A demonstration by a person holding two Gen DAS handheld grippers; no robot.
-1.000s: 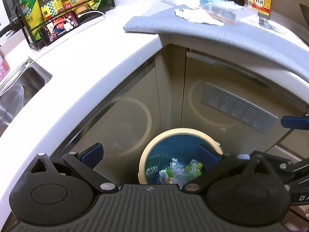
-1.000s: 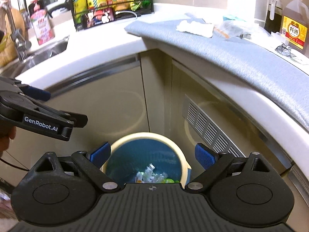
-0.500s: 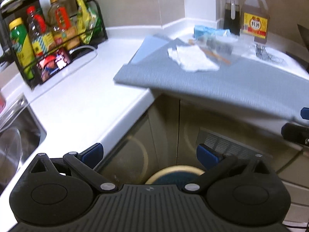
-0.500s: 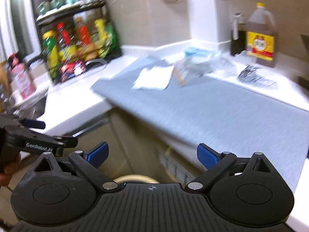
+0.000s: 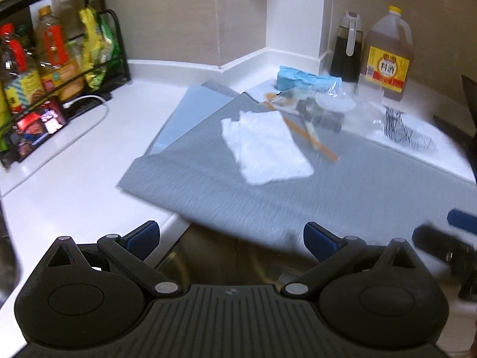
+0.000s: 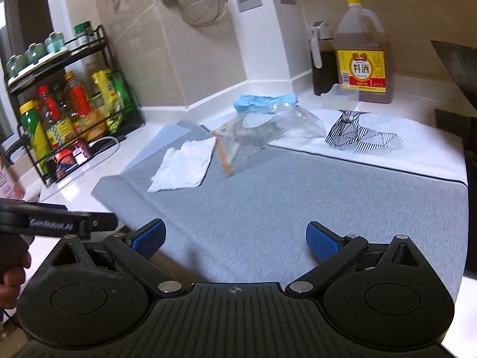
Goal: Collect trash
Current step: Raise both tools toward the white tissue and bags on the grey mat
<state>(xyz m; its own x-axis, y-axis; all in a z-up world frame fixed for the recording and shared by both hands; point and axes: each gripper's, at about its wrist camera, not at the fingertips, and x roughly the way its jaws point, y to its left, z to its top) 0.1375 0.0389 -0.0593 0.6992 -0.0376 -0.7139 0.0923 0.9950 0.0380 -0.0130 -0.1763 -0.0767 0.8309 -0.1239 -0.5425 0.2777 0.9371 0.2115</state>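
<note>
A crumpled white tissue lies on the grey mat on the counter. Behind it are a clear plastic bag with an orange strip, a blue packet and a black-and-white patterned wrapper. My left gripper hangs open and empty over the counter's front edge, short of the mat. My right gripper is open and empty above the mat's near part. The two grippers are side by side.
A black rack of bottles with a phone leaning on it stands at the left. A cooking-wine jug and a dark oil bottle stand at the back. A dark pan is at the right.
Both grippers have risen from over the floor bin to counter height. The bin has dropped out of view and the mat with its litter now fills both views.
</note>
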